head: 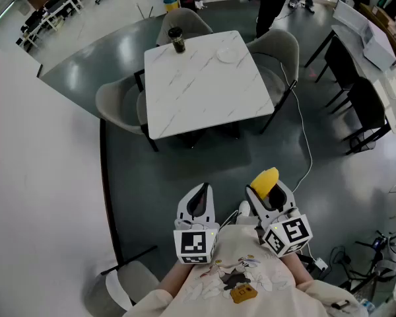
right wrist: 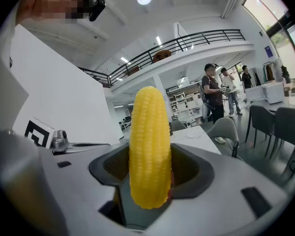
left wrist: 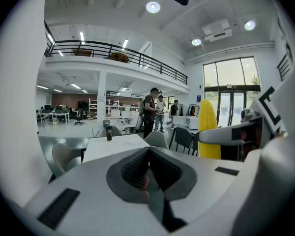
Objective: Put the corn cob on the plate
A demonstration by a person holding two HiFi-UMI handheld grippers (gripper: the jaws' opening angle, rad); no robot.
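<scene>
Open office, grey floor (head: 185, 157), head view: white tabletop (head: 204, 91) with plate (head: 228, 55) far ahead, corn cob (head: 265, 179) well apart from it in right claw (head: 263, 191), left gripper view: left claw (left wrist: 148, 156) clenched, empty, right gripper view: corn cob upright, long axis vertical, tapered tip up, right claw grasping its lower part

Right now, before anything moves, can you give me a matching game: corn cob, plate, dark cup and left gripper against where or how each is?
1 corn cob
2 plate
3 dark cup
4 left gripper

A jaws shut, empty
B far left corner of the table
C upright in the right gripper
D table's far right side

Pairs: 1-C, 2-D, 3-B, 4-A.
</scene>
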